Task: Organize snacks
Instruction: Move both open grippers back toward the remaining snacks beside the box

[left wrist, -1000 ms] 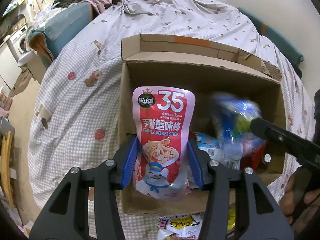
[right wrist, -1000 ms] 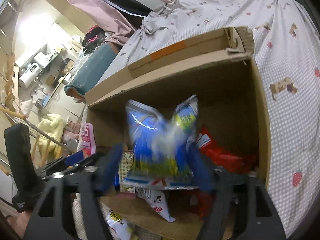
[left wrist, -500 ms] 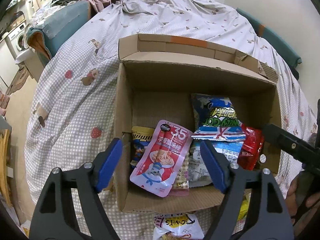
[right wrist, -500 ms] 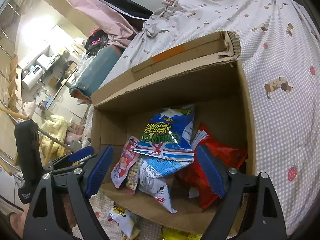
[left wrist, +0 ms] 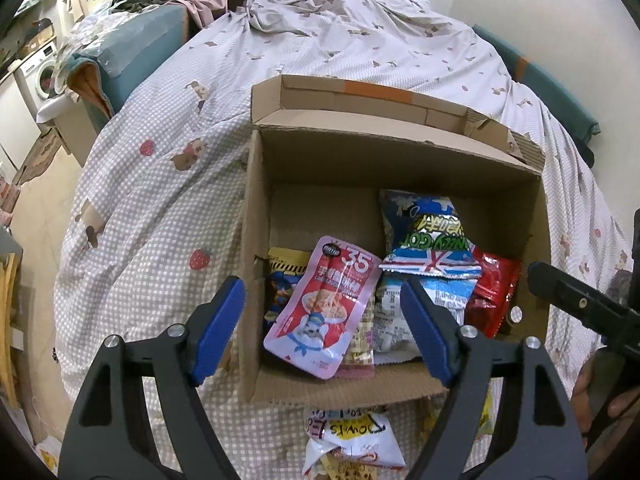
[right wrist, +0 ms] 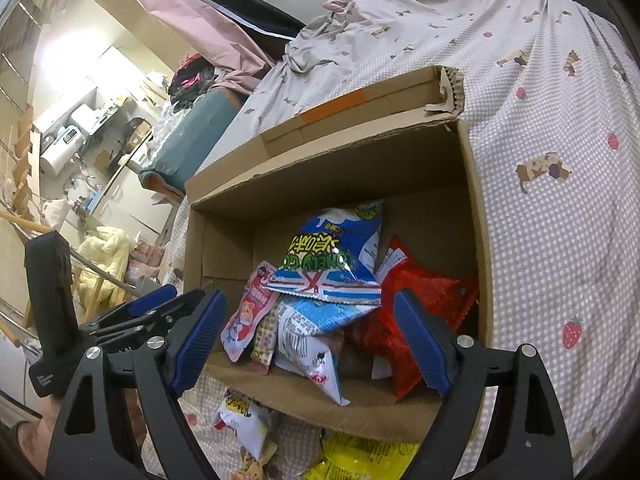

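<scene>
An open cardboard box [left wrist: 400, 152] [right wrist: 328, 176] sits on a checked bedspread. Inside lie a pink crab-stick pouch [left wrist: 324, 304] [right wrist: 246, 320], a blue chip bag [left wrist: 428, 236] [right wrist: 332, 256], a red bag [left wrist: 494, 292] [right wrist: 416, 296] and other packets. My left gripper [left wrist: 324, 328] hangs open above the box's near left side, nothing between its blue pads. My right gripper [right wrist: 308, 336] is open too, over the near edge, empty. The left gripper [right wrist: 156, 312] also shows at the left of the right wrist view.
Loose snack packets lie on the bed in front of the box: a white one [left wrist: 352, 440] [right wrist: 240, 424] and a yellow one [right wrist: 360, 456]. A teal cushion [left wrist: 128, 52] and piled clothes sit at the far left. The bed drops off to the floor on the left.
The left gripper opened and let the pink pouch fall into the box. The blue bag dropped from the right gripper and now rests on the other packets.
</scene>
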The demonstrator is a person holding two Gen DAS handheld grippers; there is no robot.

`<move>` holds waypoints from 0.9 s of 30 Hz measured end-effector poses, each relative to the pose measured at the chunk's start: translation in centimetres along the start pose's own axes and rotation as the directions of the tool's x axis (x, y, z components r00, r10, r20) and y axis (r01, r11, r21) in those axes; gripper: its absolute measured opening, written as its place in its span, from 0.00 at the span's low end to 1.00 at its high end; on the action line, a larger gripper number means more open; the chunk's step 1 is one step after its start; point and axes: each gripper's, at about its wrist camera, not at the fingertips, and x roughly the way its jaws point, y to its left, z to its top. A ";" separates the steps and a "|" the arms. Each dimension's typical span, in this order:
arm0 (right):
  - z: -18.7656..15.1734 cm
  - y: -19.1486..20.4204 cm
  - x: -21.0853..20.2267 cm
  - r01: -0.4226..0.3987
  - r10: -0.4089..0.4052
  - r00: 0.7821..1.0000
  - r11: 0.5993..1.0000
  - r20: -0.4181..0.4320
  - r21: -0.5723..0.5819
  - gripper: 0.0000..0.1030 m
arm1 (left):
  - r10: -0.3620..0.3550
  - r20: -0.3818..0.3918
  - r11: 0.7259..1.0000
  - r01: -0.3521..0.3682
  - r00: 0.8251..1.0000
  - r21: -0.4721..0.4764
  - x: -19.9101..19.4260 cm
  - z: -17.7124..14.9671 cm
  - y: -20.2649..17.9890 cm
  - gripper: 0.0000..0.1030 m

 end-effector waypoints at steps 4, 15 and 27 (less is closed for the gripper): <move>-0.7 0.4 -1.0 0.011 -0.011 1.000 1.000 0.001 -0.020 0.85 | 0.004 0.004 1.000 -0.004 1.000 -0.001 -1.2 -0.8 0.1 0.75; -5.9 0.7 -3.6 0.066 -0.067 0.996 0.998 -0.062 -0.023 0.85 | 0.013 -0.043 1.000 -0.013 0.999 -0.002 -3.3 -4.5 0.3 0.75; -12.5 1.0 -1.2 0.106 -0.098 0.939 0.994 -0.330 0.005 0.85 | 0.046 -0.183 0.999 -0.049 0.982 -0.014 -3.3 -9.8 1.1 0.75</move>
